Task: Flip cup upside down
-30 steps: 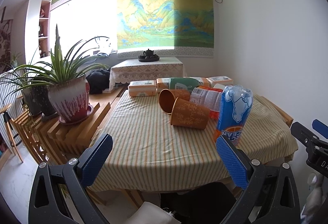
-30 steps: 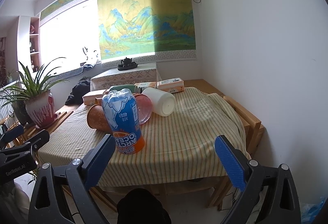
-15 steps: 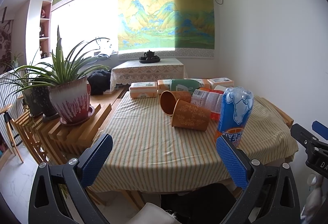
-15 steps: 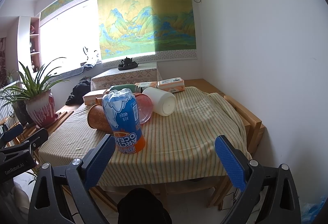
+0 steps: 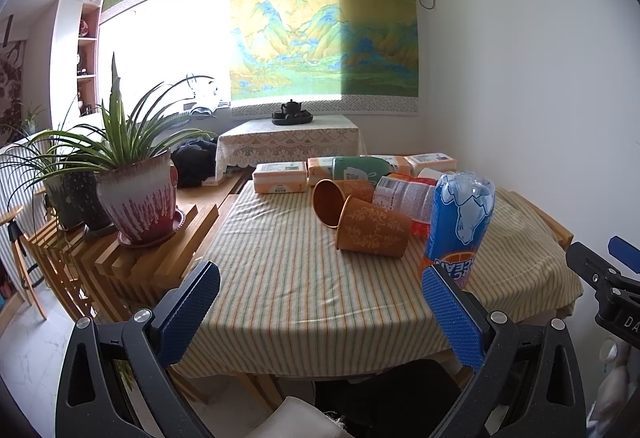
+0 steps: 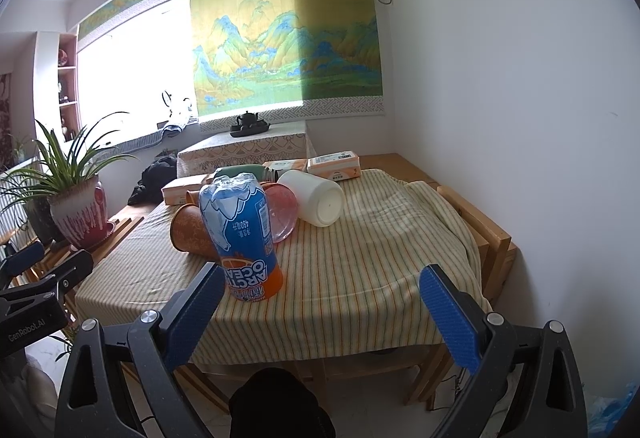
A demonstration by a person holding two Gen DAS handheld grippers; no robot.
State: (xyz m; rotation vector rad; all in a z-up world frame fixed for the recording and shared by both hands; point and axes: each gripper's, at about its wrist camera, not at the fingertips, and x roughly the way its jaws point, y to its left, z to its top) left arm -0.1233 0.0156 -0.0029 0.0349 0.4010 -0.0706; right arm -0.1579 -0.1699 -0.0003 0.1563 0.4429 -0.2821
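Two orange patterned cups lie on their sides on the striped tablecloth (image 5: 280, 278): the nearer cup (image 5: 372, 230) and one behind it (image 5: 330, 197) with its mouth facing me. In the right wrist view a white cup (image 6: 316, 197) and a pink translucent cup (image 6: 282, 211) also lie tipped over, and an orange cup (image 6: 192, 228) shows behind the can. My left gripper (image 5: 320, 314) is open, short of the table's near edge. My right gripper (image 6: 320, 314) is open too, holding nothing.
A tall blue and orange drink can (image 5: 460, 226) stands inverted near the front right of the cups. Tissue packs (image 5: 280, 177) and a green bottle (image 5: 360, 167) line the far edge. A potted plant (image 5: 136, 197) sits on a wooden rack at left.
Both views have drifted only slightly; the table objects lie as before and both grippers remain open.
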